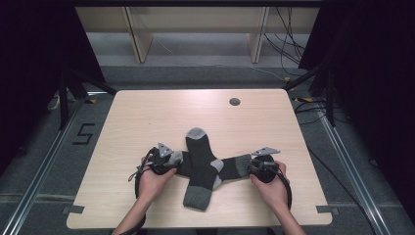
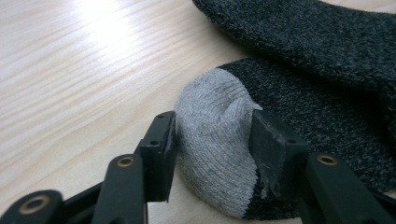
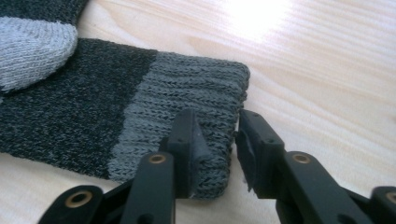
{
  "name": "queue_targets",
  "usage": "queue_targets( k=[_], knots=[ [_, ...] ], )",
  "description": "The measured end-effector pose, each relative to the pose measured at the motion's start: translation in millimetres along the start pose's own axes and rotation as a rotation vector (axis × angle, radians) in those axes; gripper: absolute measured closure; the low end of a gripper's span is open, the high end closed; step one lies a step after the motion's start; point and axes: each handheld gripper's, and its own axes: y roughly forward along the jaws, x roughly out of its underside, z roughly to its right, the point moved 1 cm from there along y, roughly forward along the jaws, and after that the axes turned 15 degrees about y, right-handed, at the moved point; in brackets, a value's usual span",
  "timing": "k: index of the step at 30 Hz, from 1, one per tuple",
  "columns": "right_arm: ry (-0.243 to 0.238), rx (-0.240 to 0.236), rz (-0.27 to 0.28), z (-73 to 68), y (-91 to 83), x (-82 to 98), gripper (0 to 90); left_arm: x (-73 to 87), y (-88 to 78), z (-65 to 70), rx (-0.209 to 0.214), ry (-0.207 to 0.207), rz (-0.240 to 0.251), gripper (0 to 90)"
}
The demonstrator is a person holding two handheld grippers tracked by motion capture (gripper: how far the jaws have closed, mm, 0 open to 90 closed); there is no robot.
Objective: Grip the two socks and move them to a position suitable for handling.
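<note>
Two dark grey socks lie crossed on the wooden table [image 1: 147, 112]. One sock [image 1: 199, 152] runs from its light grey toe at the far end to its cuff near the front edge. The other sock [image 1: 235, 166] lies sideways beneath it. My left gripper [image 1: 169, 161] [image 2: 212, 126] is shut on that sock's light grey toe [image 2: 210, 140], which bunches between the pads. My right gripper [image 1: 252, 166] [image 3: 217, 128] stands open at its ribbed cuff [image 3: 187, 88]. One jaw rests on the cuff and the other sits just off its edge. A grey heel patch [image 3: 32, 46] lies farther along.
A round cable hole [image 1: 234, 102] sits in the table's far right part. Bare tabletop stretches beyond and to both sides of the socks. Behind the table stand pale shelf legs [image 1: 139, 39], with cables [image 1: 288, 44] on the floor at the right.
</note>
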Motion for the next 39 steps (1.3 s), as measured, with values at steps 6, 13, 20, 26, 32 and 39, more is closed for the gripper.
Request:
queue_targets(
  k=[6,13,20,26,32,39],
  knots=[
    [-0.058,-0.063,0.085,-28.5,-31.4,-6.0,54.4,5.0,-15.7,0.3,-0.013,-0.024,0.098,42.9],
    [-0.247,-0.325,-0.046,-113.8,-38.3,17.5,45.4,18.7,-50.2,-1.3,-0.029,-0.049,0.168,39.4],
    [-0.453,-0.418,-0.047,-163.2,-27.4,39.5,44.2,33.0,-65.3,-13.1,-0.050,-0.066,0.177,36.4],
    [-0.535,-0.383,-0.062,-172.3,-19.2,46.2,46.8,49.0,-70.1,-12.9,-0.054,-0.102,0.177,36.7],
    [-0.564,-0.350,-0.090,-175.5,-8.6,52.7,51.8,58.8,-72.7,-14.1,-0.056,-0.117,0.176,36.5],
    [-0.515,-0.371,-0.125,-172.9,-7.1,50.7,80.0,57.4,-70.9,-12.8,-0.048,-0.109,0.175,36.3]
  ],
)
